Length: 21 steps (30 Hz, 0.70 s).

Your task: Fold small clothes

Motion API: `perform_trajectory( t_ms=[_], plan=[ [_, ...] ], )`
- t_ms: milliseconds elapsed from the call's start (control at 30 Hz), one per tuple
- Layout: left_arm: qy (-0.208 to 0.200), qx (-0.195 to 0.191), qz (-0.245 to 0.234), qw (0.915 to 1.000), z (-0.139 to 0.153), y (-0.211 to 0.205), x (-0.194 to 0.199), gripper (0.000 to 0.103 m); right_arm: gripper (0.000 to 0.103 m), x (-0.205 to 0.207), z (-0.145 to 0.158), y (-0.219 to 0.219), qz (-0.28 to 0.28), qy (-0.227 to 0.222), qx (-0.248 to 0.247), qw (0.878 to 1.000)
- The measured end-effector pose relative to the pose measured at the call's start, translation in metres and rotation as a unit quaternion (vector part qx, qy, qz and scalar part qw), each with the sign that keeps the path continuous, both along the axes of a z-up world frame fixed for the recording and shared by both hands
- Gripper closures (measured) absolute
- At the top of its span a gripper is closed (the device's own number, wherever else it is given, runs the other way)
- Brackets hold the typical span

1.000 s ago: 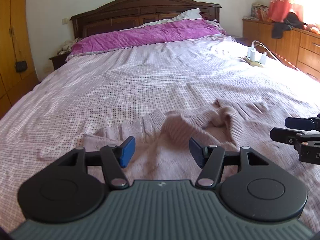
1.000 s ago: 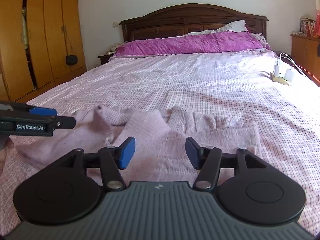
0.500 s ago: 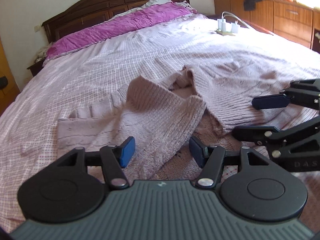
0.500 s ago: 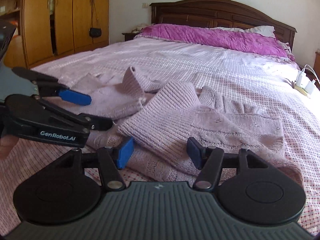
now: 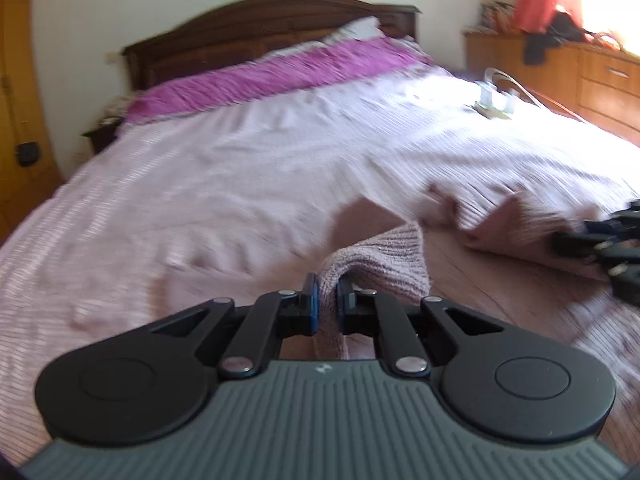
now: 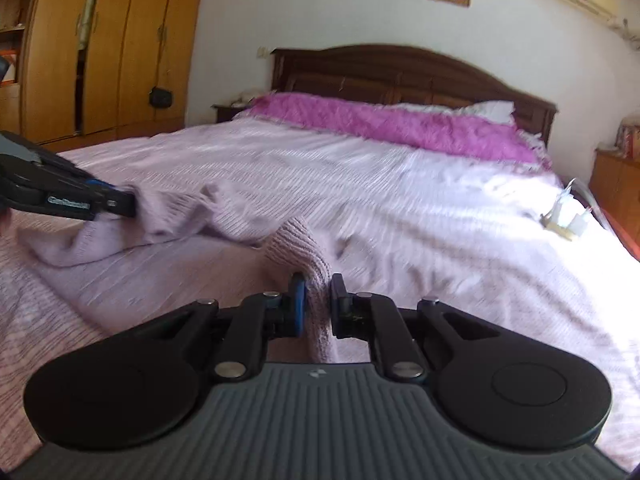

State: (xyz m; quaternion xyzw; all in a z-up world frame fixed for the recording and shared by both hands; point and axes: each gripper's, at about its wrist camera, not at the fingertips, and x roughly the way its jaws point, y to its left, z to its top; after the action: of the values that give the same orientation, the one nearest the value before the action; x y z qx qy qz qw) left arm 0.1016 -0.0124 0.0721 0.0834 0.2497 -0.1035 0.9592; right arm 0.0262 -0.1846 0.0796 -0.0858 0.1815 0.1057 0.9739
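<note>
A pale mauve knitted sweater (image 5: pixel 384 256) lies near the foot of the bed (image 5: pixel 248 168). My left gripper (image 5: pixel 327 294) is shut on a ribbed edge of it, the knit pinched between the blue pads and lifted off the bedspread. My right gripper (image 6: pixel 318 294) is likewise shut on another ribbed edge of the sweater (image 6: pixel 296 248). In the right wrist view the left gripper (image 6: pixel 116 204) shows at the left edge with knit bunched at its tip. In the left wrist view the right gripper (image 5: pixel 600 244) appears blurred at the right edge.
A purple blanket (image 5: pixel 280 72) and a white pillow (image 6: pixel 492 110) lie by the dark wooden headboard (image 6: pixel 400 76). White chargers on a power strip (image 6: pixel 568 220) rest on the bed's right side. A wooden wardrobe (image 6: pixel 100 48) stands left, a dresser (image 5: pixel 580 72) right.
Both grippers went from open above the sweater to shut on its ribbed edges. Both have lifted the knit, and the views have swung up towards the headboard.
</note>
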Motion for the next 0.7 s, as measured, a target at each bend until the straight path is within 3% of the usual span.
perform_trajectory(
  t_ms=[133, 233, 500, 533, 633, 700],
  plan=[
    [-0.024, 0.008, 0.048, 0.9985, 0.011, 0.026, 0.025, 0.092, 0.090, 0.025, 0.016, -0.026, -0.043, -0.018, -0.020, 0.999],
    [-0.014, -0.005, 0.079, 0.9967, 0.010, 0.045, 0.050, 0.092, 0.090, 0.052, 0.015, -0.049, -0.084, -0.011, -0.029, 0.996],
    [0.045, -0.010, 0.128, 0.9907, -0.029, 0.072, 0.090, 0.088, 0.089, 0.124, -0.031, -0.094, -0.152, 0.095, -0.022, 0.983],
    [0.047, -0.015, 0.133, 0.9899, -0.031, 0.076, 0.092, 0.083, 0.089, 0.126, -0.035, -0.097, -0.154, 0.100, -0.017, 0.983],
    [0.044, -0.027, 0.158, 0.9861, -0.028, 0.091, 0.091, 0.055, 0.088, 0.130, -0.035, -0.102, -0.151, 0.103, -0.004, 0.983],
    [0.043, -0.037, 0.168, 0.9842, -0.022, 0.100, 0.089, 0.054, 0.088, 0.132, -0.030, -0.106, -0.153, 0.100, 0.003, 0.983]
  ],
)
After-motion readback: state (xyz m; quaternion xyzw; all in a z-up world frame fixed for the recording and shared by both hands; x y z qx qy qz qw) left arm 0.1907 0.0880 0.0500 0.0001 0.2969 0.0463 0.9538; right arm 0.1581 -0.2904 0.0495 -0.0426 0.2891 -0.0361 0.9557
